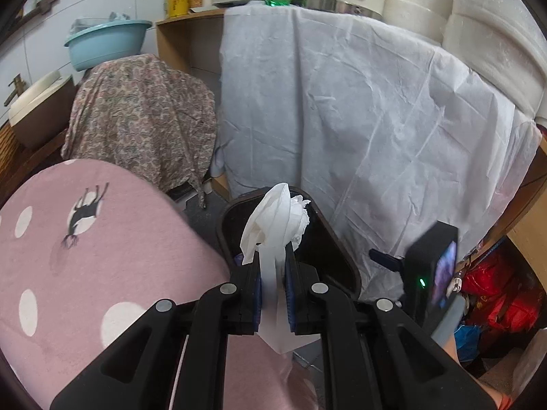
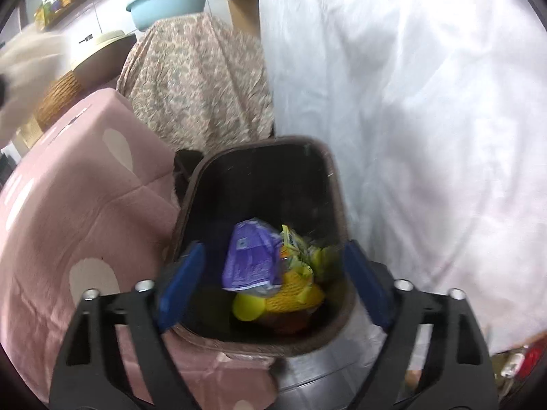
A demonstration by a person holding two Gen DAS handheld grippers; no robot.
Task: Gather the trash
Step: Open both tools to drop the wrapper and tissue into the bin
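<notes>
My left gripper (image 1: pixel 275 256) is shut on a crumpled white tissue (image 1: pixel 277 218), which sticks up past the fingertips in front of the dark trash bin (image 1: pixel 338 253). The black housing of the right-hand tool (image 1: pixel 427 266) shows just right of the bin. In the right wrist view my right gripper (image 2: pixel 273 290) stands open over the bin (image 2: pixel 259 147), its blue pads (image 2: pixel 181 287) spread to either side and nothing between them. Inside the bin lie a purple packet (image 2: pixel 249 259) and yellow wrappers (image 2: pixel 297 283).
A pink dotted cloth (image 1: pixel 85 256) covers a surface left of the bin. A white sheet (image 1: pixel 342 119) hangs behind it and to its right. A floral cloth (image 1: pixel 143 112) drapes something farther back, under a blue basin (image 1: pixel 106 44). Red bags (image 1: pixel 495 294) sit low right.
</notes>
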